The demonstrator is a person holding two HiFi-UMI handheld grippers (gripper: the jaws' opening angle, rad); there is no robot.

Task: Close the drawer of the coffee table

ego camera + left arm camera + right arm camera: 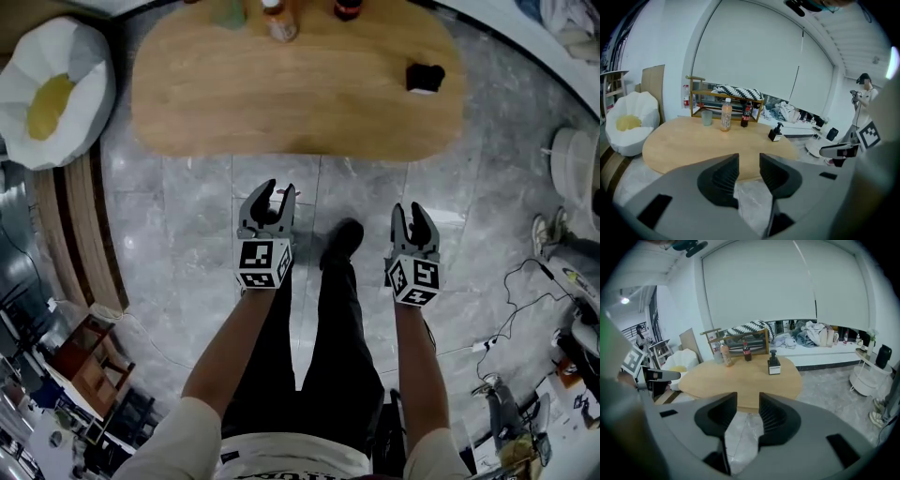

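**Head view:** A person stands on a grey tiled floor (187, 216) at the near edge of the oval wooden coffee table (300, 103), holding a gripper in each hand. The left gripper (278, 190) and the right gripper (412, 208) hover level with each other, just short of that edge and touching nothing. A black-and-white pump bottle (425, 78) sits near the tabletop's right edge. A white flower-shaped cushion (52, 94) lies beyond its left end. The table's drawer cannot be made out.

**Left gripper view:** The left gripper's (749, 161) jaws stand partly apart, with only floor between them. Ahead lies the tabletop (693, 145). A cup (707, 117), an orange drink bottle (726, 115) and a cola bottle (746, 117) line its far edge, and the pump bottle (775, 132) stands toward its right edge. The right gripper (839, 151) pokes in at the right.

**Right gripper view:** The right gripper's (748, 401) jaws also stand apart and empty over bare floor. The pump bottle (774, 364) stands near the tabletop's (740, 378) far right edge. The left gripper (661, 376) shows at the left.
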